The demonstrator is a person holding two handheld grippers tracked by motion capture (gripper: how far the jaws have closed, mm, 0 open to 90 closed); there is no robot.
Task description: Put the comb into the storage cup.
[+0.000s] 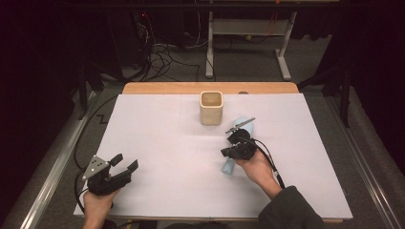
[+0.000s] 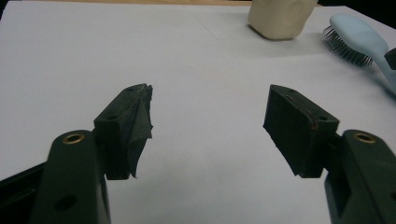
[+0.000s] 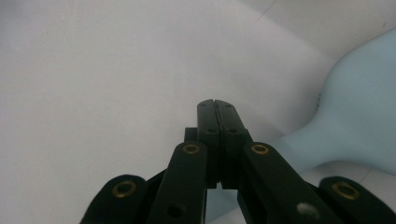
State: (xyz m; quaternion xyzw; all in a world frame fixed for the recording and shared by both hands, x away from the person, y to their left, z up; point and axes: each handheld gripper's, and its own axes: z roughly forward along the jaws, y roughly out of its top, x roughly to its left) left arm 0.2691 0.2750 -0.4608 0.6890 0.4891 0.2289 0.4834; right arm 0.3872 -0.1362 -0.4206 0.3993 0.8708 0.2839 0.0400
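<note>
White paper sheeting [image 1: 162,143] covers the wooden table under me, with dark floor, cables and a desk frame beyond its far edge. From the high view I see my left gripper [image 1: 125,162] resting at the near left of the sheet, its jaws standing well apart with nothing between them; the left gripper view confirms bare white surface in the gap.

My right gripper [image 1: 224,152] sits right of centre, directly over the pale blue plastic hairbrush [image 1: 228,167]. The brush lies flat on the sheet, its handle end poking out toward me below the gripper and its head reaching away toward the far side. In the left gripper view the bristled head lies just right of the cream square ceramic cup [image 1: 211,108], near it but apart.

In the right gripper view my jaws are pressed together, pad against pad, with nothing clamped. The brush's blue neck runs just beside and beneath them on the right; I cannot tell whether the jaw tips touch it.

The cup stands upright at the far middle of the sheet.
</note>
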